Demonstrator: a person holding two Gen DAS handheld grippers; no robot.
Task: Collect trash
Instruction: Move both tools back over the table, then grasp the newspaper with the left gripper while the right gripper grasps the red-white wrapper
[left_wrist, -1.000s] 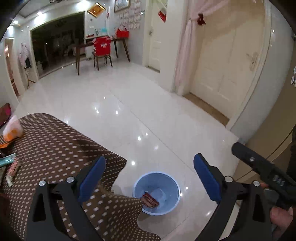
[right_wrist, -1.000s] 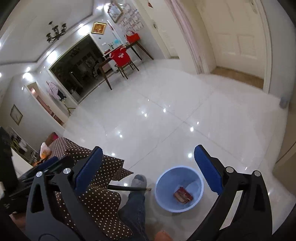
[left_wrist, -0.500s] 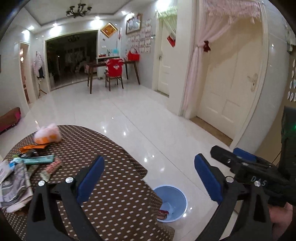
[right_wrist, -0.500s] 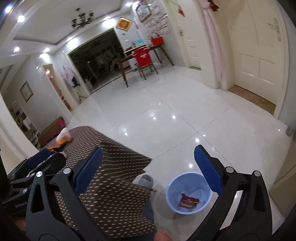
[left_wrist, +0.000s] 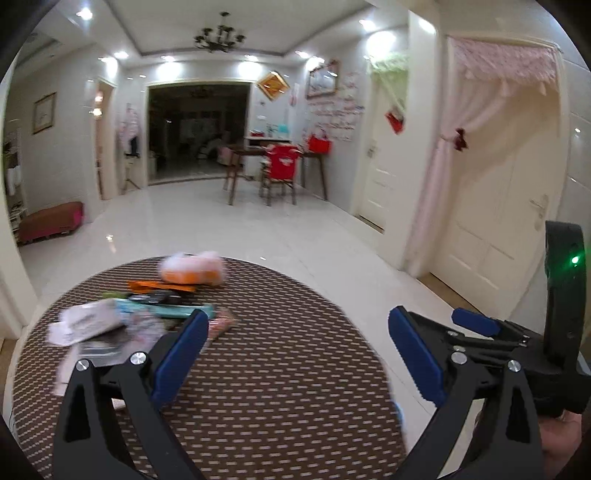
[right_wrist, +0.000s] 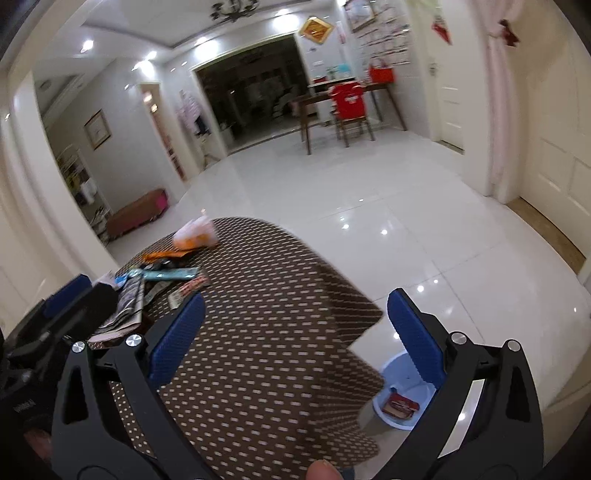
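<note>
Hovering open: left gripper (left_wrist: 295, 354), right gripper (right_wrist: 295, 332); wrappers (left_wrist: 110, 325) blurred, unreadable

Left gripper (left_wrist: 295, 354) wide open, empty, above dotted tablecloth (left_wrist: 280, 369); blurred wrapper pile (left_wrist: 140, 317) far left.

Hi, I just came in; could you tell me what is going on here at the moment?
A person holds a gripper in each hand, clearing trash. The left gripper and the right gripper are both open and empty, raised over the dotted tablecloth. A pile of wrappers and papers and an orange-and-white bag lie on the table's far left part. On the floor beside the table, a blue bin holds one red packet.
</note>
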